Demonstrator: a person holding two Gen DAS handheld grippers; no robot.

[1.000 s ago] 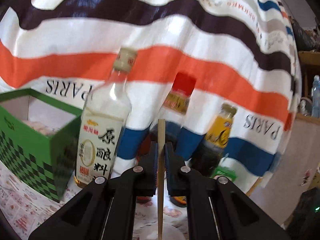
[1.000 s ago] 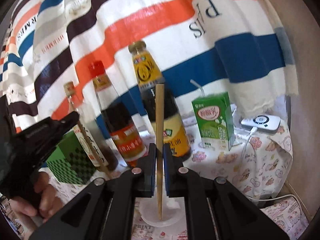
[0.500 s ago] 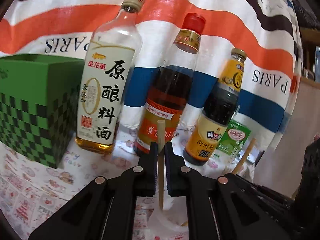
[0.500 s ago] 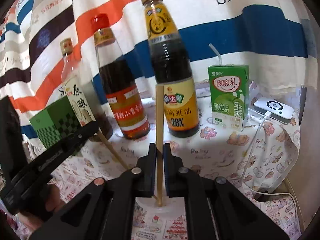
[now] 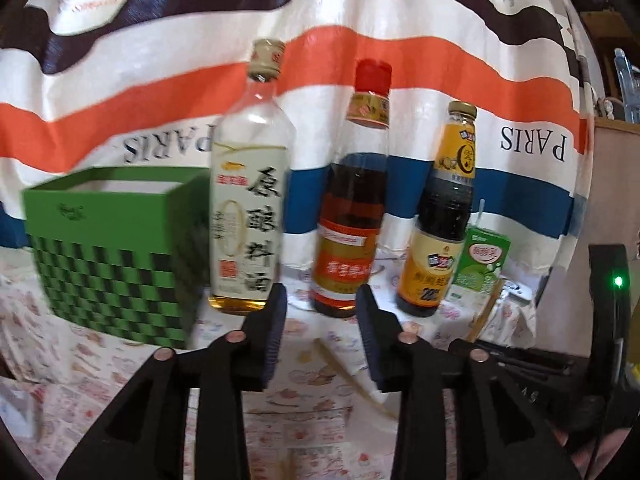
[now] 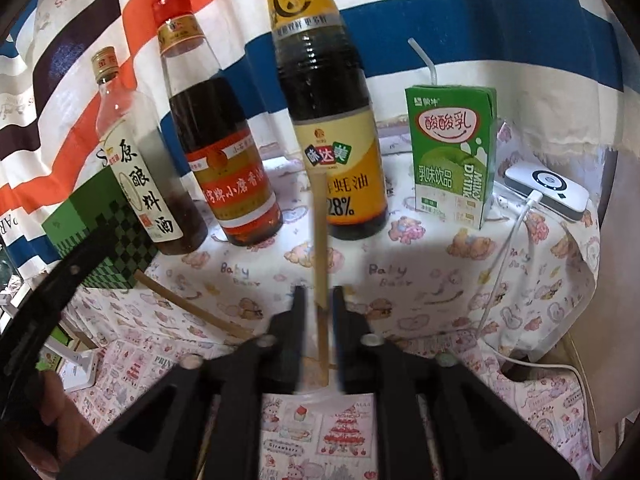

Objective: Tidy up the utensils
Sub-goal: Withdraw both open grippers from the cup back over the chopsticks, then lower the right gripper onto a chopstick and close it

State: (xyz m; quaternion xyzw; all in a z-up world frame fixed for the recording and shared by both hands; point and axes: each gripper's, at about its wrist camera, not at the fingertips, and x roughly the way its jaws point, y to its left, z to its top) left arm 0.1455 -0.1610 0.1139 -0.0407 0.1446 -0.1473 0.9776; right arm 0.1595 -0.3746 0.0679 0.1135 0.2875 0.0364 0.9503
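Chopsticks are split between your two tools. One chopstick [image 6: 321, 240] stands upright between the fingers of your right tool [image 6: 319, 292]; the jaws sit a little apart around it, and motion blur there means you cannot tell whether the pads still press it. Its lower end drops behind the tool body, out of sight. The other chopstick [image 5: 352, 376] lies flat on the worktop [image 6: 420, 280], pointing diagonally, just ahead of your left tool [image 5: 320, 312], whose jaws are spread wide with nothing between them. In the right wrist view that same stick shows beside the green checkered box [image 5: 108, 256], its near end hidden by the tool.

Behind stand three bottles in a row: a clear rice wine bottle [image 5: 252, 200], a red-capped oil bottle [image 5: 352, 220] and a dark oyster sauce bottle [image 6: 328, 120]. A green drink carton [image 6: 452, 156] with a straw is just right of them, then a white power bank [image 6: 548, 192] with its cable. A printed cartoon cloth covers the worktop, and a striped cloth [image 5: 360, 60] marked PARIS hangs behind. The left view is blurred.
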